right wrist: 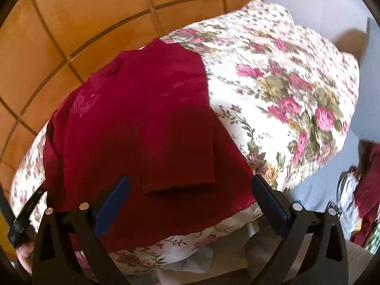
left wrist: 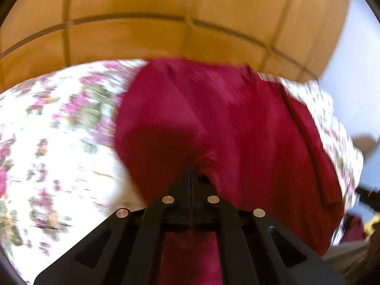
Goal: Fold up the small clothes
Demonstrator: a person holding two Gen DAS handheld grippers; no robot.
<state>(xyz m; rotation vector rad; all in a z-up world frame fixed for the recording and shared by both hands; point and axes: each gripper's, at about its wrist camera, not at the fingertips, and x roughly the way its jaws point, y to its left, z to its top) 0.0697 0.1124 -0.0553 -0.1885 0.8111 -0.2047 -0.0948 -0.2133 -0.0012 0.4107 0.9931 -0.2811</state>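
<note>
A dark red garment point(left wrist: 237, 118) lies spread on a table under a floral cloth point(left wrist: 47, 142). My left gripper point(left wrist: 191, 169) is shut, and the red fabric puckers up into its closed tips at the garment's near edge. In the right wrist view the same garment point(right wrist: 142, 118) lies with one side folded over its middle into a long strip. My right gripper point(right wrist: 190, 180) is open and wide, its blue-padded fingers point(right wrist: 114, 204) hovering over the garment's near hem without touching it.
The floral cloth point(right wrist: 285, 83) drapes over the table's edges. Orange floor tiles point(right wrist: 71, 23) lie beyond the far side and a pale wall point(right wrist: 320, 4) stands at the right. More red clothing point(right wrist: 368, 190) is heaped low at the right. A black tool point(right wrist: 21, 218) shows at the left edge.
</note>
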